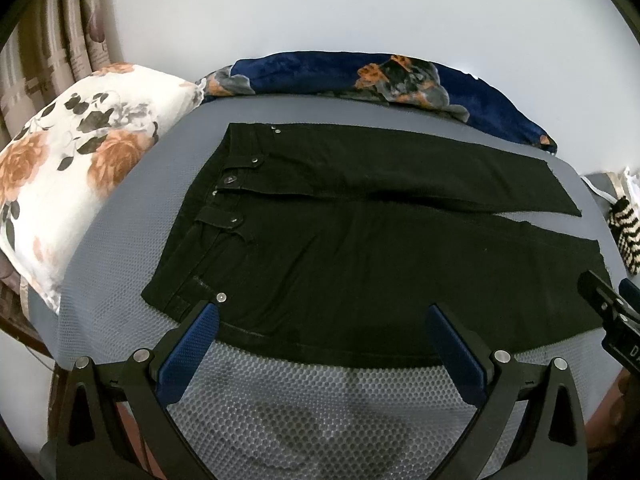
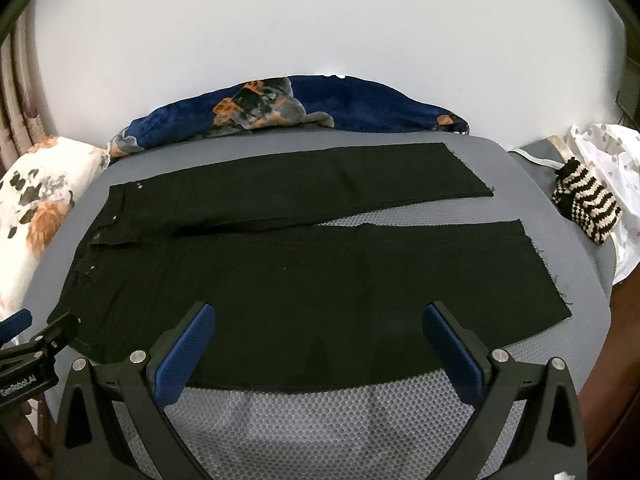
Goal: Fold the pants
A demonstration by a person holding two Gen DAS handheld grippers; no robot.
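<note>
Black pants point(image 1: 360, 248) lie flat on a grey mesh mat point(image 1: 320, 408), waistband to the left, both legs running right, with a narrow gap between the legs near the hems. My left gripper point(image 1: 322, 312) is open and empty, its blue pads over the pants' near edge by the waist. My right gripper point(image 2: 318, 312) is open and empty over the near leg of the pants point(image 2: 320, 280). Each gripper shows at the edge of the other's view: the right gripper in the left wrist view point(image 1: 608, 308), the left gripper in the right wrist view point(image 2: 36, 344).
A white floral pillow point(image 1: 72, 176) lies left of the mat point(image 2: 320, 420). A dark blue floral blanket point(image 1: 360, 76) is bunched along the far side. A striped knit item point(image 2: 588, 204) and a white bag point(image 2: 616, 160) lie to the right. A white wall stands behind.
</note>
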